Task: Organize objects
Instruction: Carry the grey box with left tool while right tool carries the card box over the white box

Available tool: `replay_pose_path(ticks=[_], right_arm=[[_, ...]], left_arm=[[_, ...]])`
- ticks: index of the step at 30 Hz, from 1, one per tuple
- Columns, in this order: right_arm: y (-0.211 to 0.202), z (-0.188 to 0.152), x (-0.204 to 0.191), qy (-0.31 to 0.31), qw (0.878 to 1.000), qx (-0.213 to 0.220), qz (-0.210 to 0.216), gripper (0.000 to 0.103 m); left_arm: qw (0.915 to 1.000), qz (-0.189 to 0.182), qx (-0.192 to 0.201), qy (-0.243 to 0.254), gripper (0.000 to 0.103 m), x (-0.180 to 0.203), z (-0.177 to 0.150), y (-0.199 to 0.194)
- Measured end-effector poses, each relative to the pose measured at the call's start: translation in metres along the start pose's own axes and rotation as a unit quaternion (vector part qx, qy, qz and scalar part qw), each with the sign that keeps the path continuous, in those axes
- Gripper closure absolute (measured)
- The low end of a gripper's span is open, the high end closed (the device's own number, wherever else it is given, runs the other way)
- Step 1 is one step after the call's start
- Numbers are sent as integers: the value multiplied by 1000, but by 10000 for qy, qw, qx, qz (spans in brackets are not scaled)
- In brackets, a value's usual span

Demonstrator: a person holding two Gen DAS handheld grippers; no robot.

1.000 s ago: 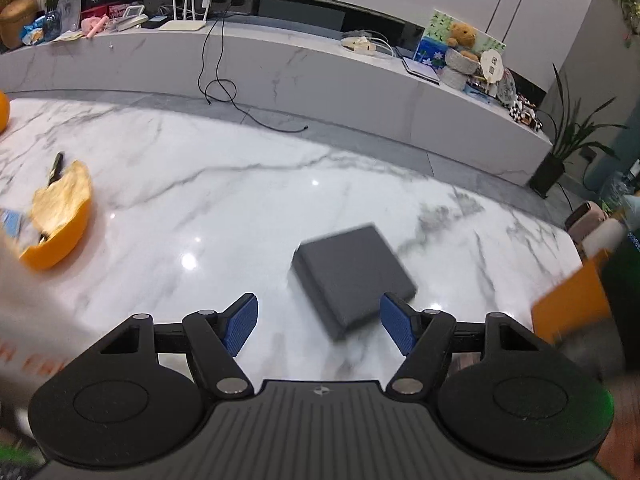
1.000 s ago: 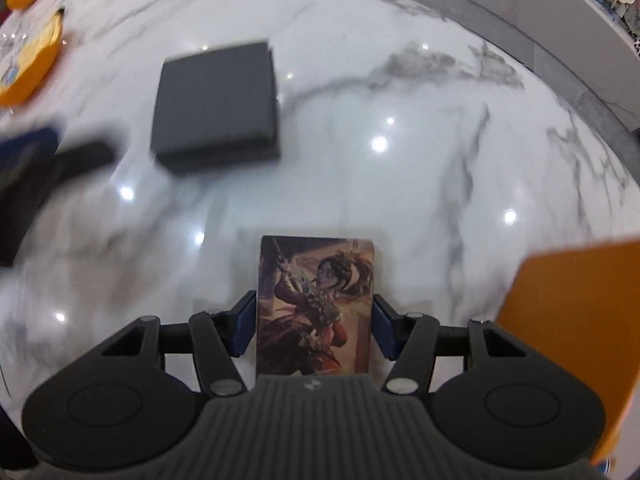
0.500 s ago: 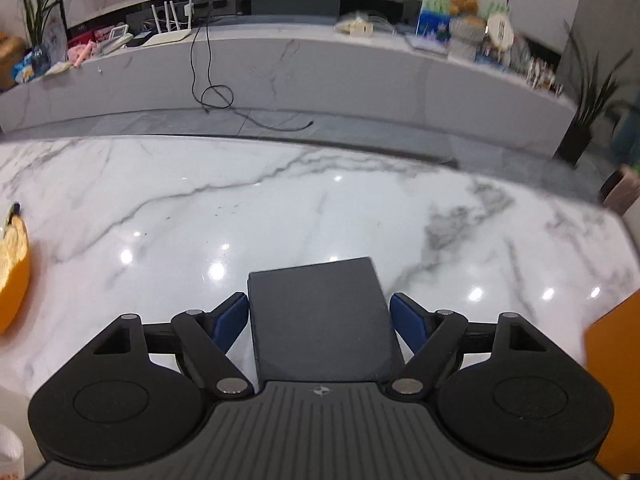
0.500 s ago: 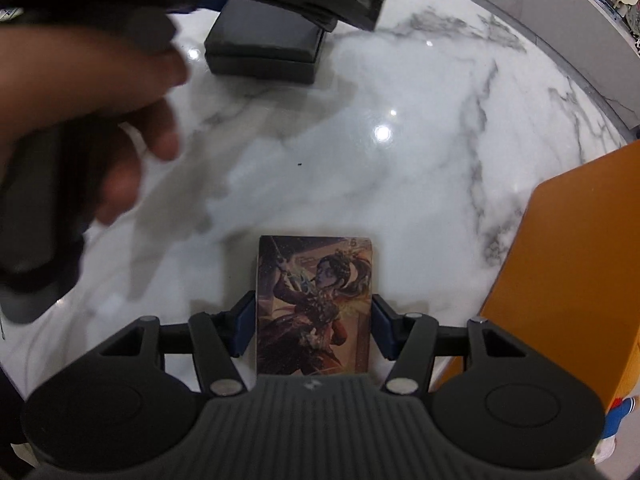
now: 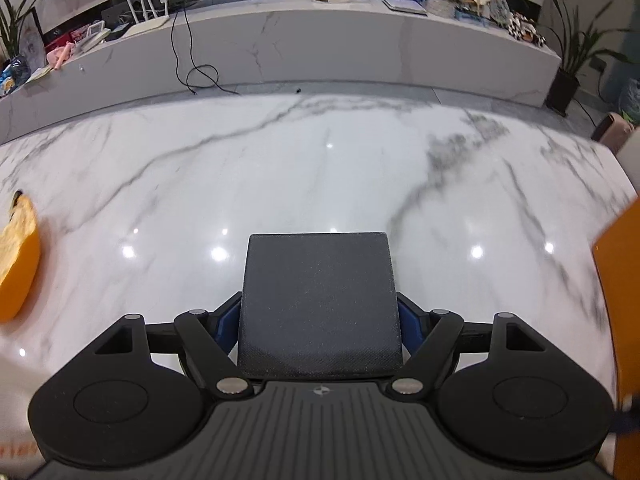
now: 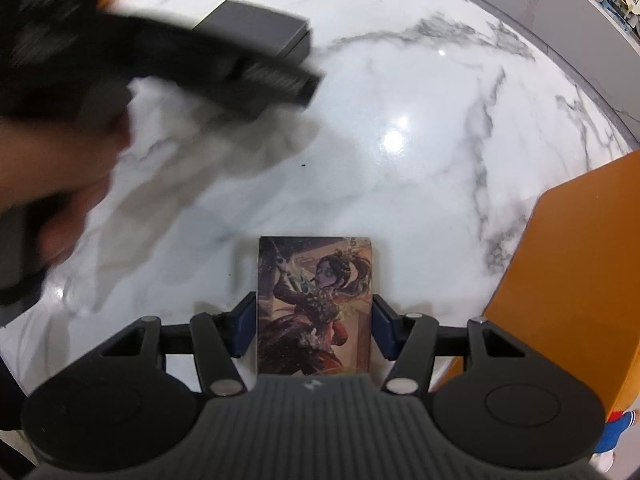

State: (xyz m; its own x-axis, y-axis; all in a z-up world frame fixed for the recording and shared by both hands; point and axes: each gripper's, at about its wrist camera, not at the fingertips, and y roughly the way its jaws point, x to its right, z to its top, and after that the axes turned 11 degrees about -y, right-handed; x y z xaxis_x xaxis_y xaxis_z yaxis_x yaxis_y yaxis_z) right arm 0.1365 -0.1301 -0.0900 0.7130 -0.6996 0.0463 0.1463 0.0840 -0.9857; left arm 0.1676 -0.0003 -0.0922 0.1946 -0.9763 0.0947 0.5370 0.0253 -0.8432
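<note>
A flat dark grey box [image 5: 318,300] lies on the white marble table [image 5: 320,168]. My left gripper [image 5: 319,320] reaches steeply down over it. Its jaws are closing, and the blue pads [image 5: 228,328] meet the box's two sides. In the right wrist view the same box [image 6: 260,28] shows at the top, half hidden by the blurred left gripper and the person's hand [image 6: 60,168]. My right gripper [image 6: 314,320] points straight down and is shut on an illustrated card pack [image 6: 316,292] held upright above the table.
An orange box [image 6: 568,272] stands at the table's right, close beside the right gripper, and shows again as the orange box [image 5: 620,280] at the right edge. An orange bowl-like thing [image 5: 16,256] lies at the far left. Beyond the table runs a cluttered marble bench [image 5: 320,40].
My left gripper has come down and forward over the dark grey box, and its jaws now flank it. The right gripper shifted towards the orange box with the card pack, then held still.
</note>
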Motion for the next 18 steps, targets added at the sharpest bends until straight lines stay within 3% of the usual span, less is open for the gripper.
replay_pose_path(ticks=[10,16,18], right_arm=[[-21,9,-14,49,9997,201,-88,44],[-53,-10,-11,275,9977,614,26,44],[-59,-10,17,373,9963,768,61,44]], left_arm=[[9990,-153,-317,261,16,-29,-49,-41],[9991,-369,-89,170,16,-43,-61,-76],[9987,-479,19,148,16,-45,-57,-90]])
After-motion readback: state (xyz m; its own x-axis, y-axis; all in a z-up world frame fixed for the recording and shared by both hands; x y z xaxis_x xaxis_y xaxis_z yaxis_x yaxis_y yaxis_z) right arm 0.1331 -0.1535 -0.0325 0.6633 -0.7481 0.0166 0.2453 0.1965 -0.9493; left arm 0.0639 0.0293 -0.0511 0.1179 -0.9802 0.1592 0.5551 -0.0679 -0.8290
